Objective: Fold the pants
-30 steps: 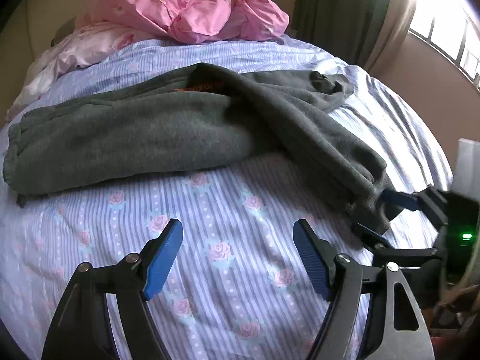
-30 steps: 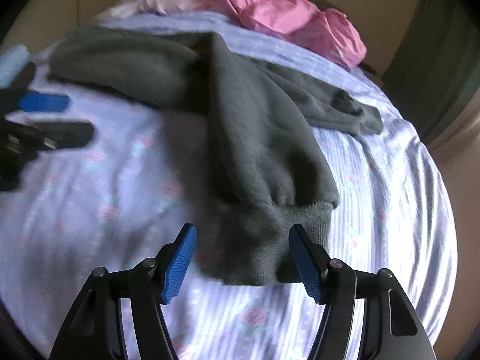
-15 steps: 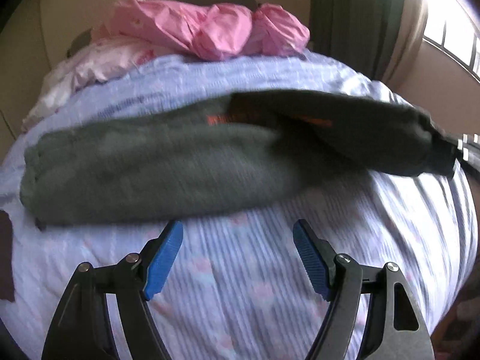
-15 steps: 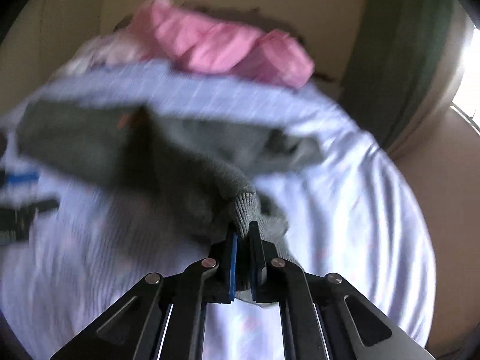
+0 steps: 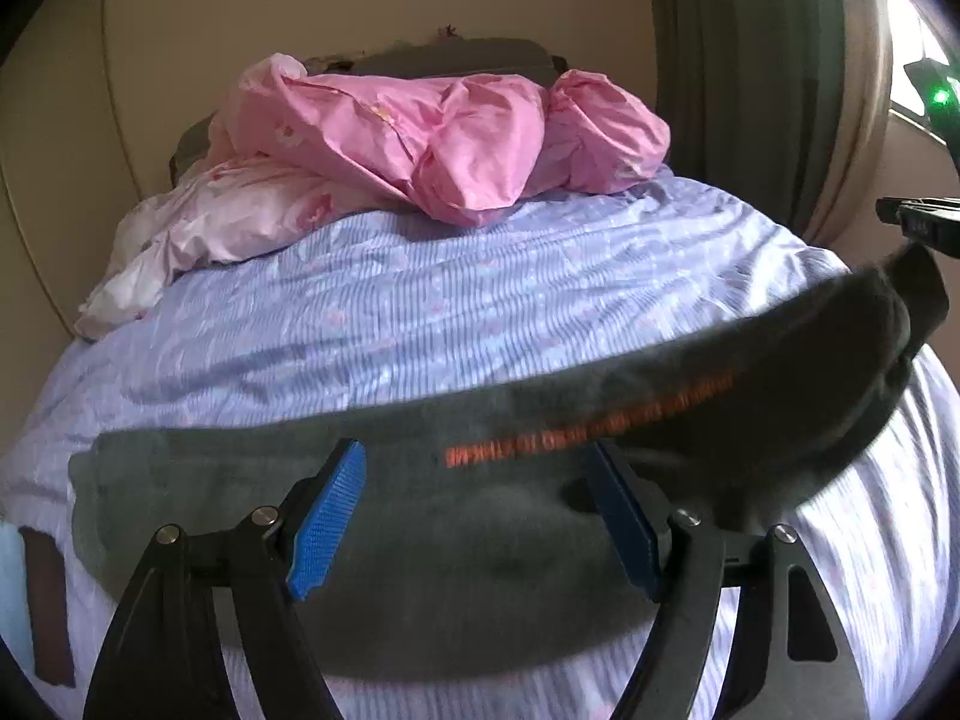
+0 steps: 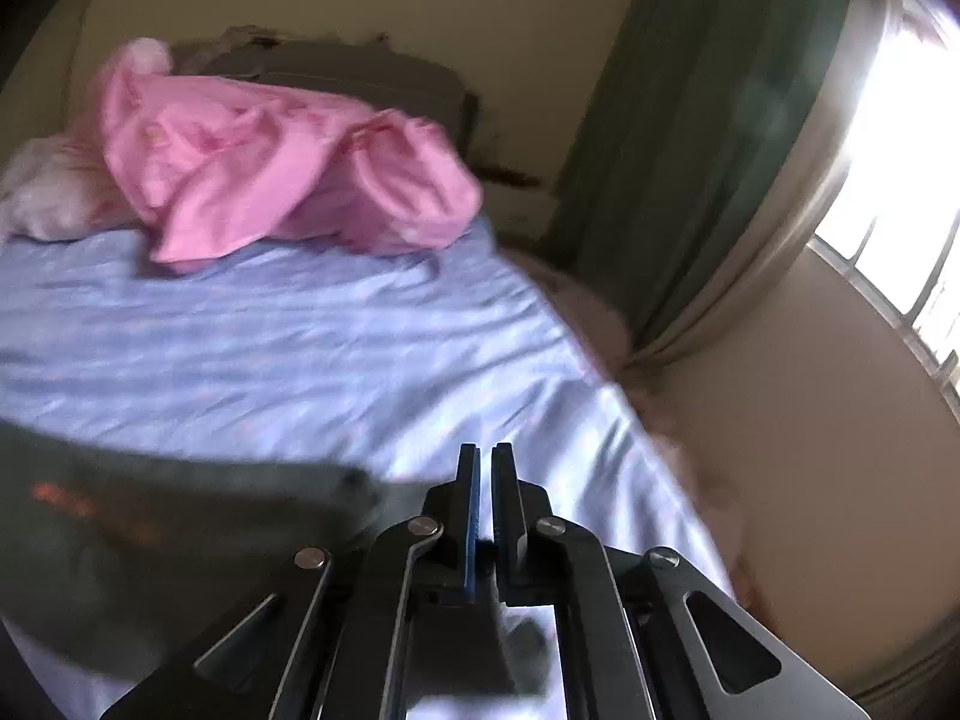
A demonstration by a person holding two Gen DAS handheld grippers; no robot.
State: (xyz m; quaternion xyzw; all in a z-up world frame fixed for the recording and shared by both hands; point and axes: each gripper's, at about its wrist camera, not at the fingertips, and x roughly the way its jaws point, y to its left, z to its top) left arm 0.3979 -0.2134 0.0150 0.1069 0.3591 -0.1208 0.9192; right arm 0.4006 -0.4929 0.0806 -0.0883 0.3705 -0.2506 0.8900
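Dark grey pants (image 5: 510,570) with an orange line of print lie across the striped lilac bed sheet (image 5: 420,300). My left gripper (image 5: 477,462) hovers open just above their middle, blue pads well apart and nothing pinched. One leg rises off the bed toward the right, up to my right gripper (image 5: 918,222) at the frame's edge. In the right wrist view that gripper (image 6: 486,456) is shut, and the grey pants (image 6: 150,540) trail down and left from under it. The grip on the cloth itself is hidden below the jaws.
A crumpled pink cover (image 5: 450,138) and a pale pink pillow (image 5: 228,222) lie at the head of the bed. A green curtain (image 6: 690,150) and a bright window (image 6: 888,180) are to the right. The bed's right edge (image 6: 660,450) drops off beside a beige wall.
My right gripper closed on the pants' cuff and carried it up and away, lifting and stretching that leg. My left gripper moved forward from bare sheet to over the pants, staying open.
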